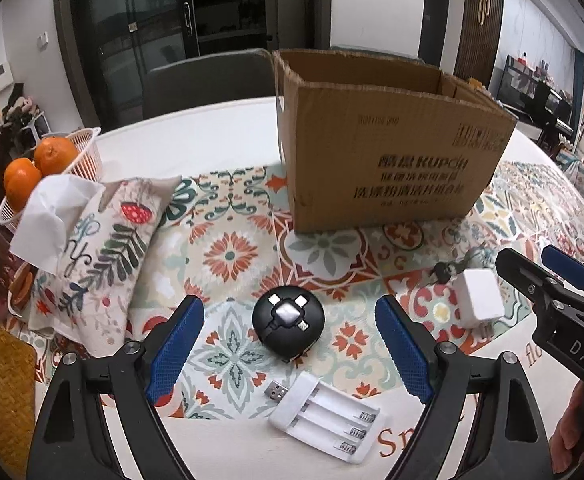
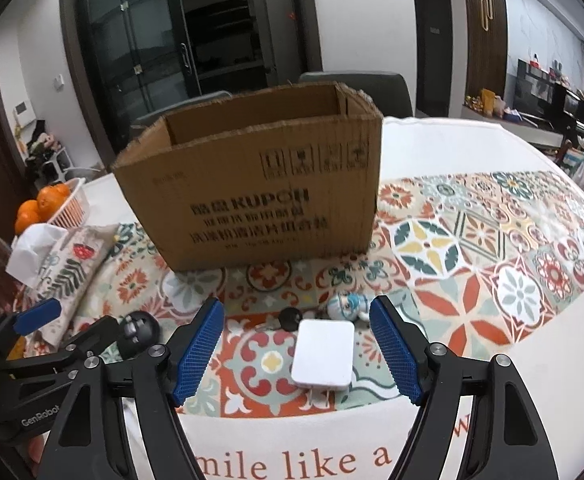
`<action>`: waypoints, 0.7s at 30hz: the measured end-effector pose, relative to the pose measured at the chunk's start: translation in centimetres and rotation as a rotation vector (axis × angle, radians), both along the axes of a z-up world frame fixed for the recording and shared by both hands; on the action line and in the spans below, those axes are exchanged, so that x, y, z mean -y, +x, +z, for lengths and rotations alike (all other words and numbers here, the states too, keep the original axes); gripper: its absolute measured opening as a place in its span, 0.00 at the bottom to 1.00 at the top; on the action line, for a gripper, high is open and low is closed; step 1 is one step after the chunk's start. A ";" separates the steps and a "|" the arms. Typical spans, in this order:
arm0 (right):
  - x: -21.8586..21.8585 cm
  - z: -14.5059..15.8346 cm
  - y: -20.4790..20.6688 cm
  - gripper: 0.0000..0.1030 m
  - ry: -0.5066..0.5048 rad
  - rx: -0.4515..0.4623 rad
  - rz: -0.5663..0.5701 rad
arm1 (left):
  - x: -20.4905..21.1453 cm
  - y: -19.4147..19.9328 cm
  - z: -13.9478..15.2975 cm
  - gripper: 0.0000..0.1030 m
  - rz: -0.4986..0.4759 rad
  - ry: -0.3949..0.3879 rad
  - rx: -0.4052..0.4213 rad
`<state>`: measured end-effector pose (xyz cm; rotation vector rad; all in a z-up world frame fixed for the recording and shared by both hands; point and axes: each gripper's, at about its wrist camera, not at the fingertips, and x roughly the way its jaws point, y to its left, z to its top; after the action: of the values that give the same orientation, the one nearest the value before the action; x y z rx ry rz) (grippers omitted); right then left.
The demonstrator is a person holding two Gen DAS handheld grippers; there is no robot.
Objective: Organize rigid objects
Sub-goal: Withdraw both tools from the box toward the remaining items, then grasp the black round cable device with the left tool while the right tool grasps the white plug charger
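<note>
Charger [image 2: 323,356] lies on the desk [image 2: 472,152] between my spread right claw [image 2: 296,350], untouched; black ball [image 1: 288,322] sits between my spread left claw [image 1: 290,350].

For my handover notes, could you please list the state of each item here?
cardboard box: upright, open-topped
white charger: lying flat, prongs out
black cable reel: on table, untouched
battery holder: empty
left gripper: open
right gripper: open

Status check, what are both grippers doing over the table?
Left gripper open over black round cable reel. Right gripper open around white charger. Cardboard box behind, path clear.
</note>
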<state>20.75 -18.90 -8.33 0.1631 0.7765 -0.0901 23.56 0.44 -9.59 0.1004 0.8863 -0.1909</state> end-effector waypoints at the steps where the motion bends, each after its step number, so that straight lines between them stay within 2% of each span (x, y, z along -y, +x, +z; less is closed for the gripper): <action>1: 0.0 -0.4 0.0 0.74 0.003 -0.010 -0.006 | 0.0 0.1 -0.3 0.86 -0.001 0.003 -0.007; 7: 0.3 -2.3 0.3 0.74 0.016 -0.066 -0.031 | 0.3 0.5 -2.0 0.86 -0.005 0.020 -0.039; 13: 0.4 -3.6 0.6 0.74 0.020 -0.102 -0.043 | 0.4 1.3 -3.4 0.85 0.001 0.001 -0.083; 21: 0.8 -5.7 1.5 0.74 0.043 -0.174 -0.058 | 0.6 2.3 -5.0 0.85 0.010 0.027 -0.102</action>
<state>22.21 -19.73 -13.99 0.2209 0.9479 -0.1441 25.84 -0.16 -14.64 0.1123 0.9908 -0.1758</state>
